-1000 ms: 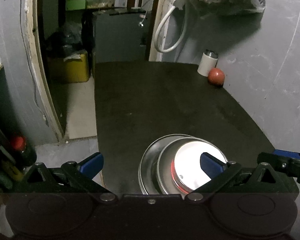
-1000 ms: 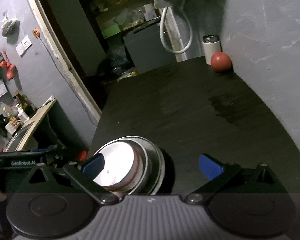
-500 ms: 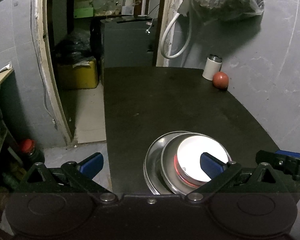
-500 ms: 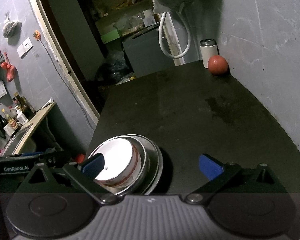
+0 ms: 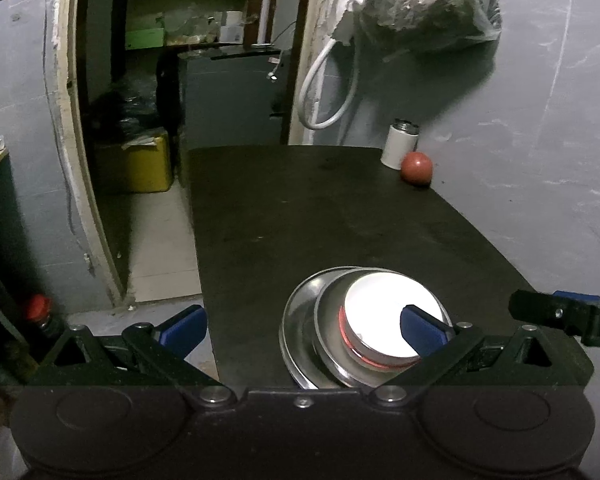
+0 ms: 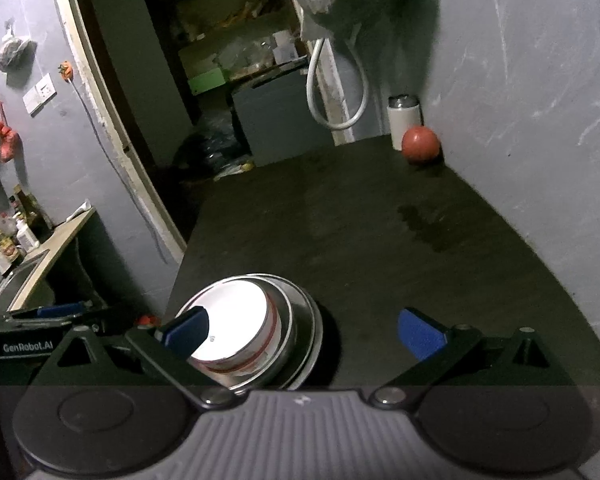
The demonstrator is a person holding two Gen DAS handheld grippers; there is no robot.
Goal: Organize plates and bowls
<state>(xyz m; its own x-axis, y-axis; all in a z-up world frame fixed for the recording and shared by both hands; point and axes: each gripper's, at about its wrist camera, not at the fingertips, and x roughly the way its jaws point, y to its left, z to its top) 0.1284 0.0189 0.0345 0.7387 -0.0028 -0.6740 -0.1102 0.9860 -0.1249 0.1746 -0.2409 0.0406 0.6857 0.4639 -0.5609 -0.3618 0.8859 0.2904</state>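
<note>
A: Dark worktop (image 5: pixel 340 216) in a grey-walled room. Where's the stack?

B: Near edge: white bowl (image 5: pixel 388 312) nested in 2 steel plates (image 5: pixel 300 328), between both grippers.

A: Fingers?

B: Left gripper (image 5: pixel 302 324) and right gripper (image 6: pixel 302 326) both spread wide, holding nothing. Beyond, well apart: red ball (image 5: pixel 416 168), white can (image 5: pixel 400 144).

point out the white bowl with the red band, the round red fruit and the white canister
white bowl with red band (image 5: pixel 384 312), left wrist view, inner bottom
round red fruit (image 6: pixel 420 142), right wrist view, front face
white canister (image 5: pixel 398 148), left wrist view, side wall
</note>
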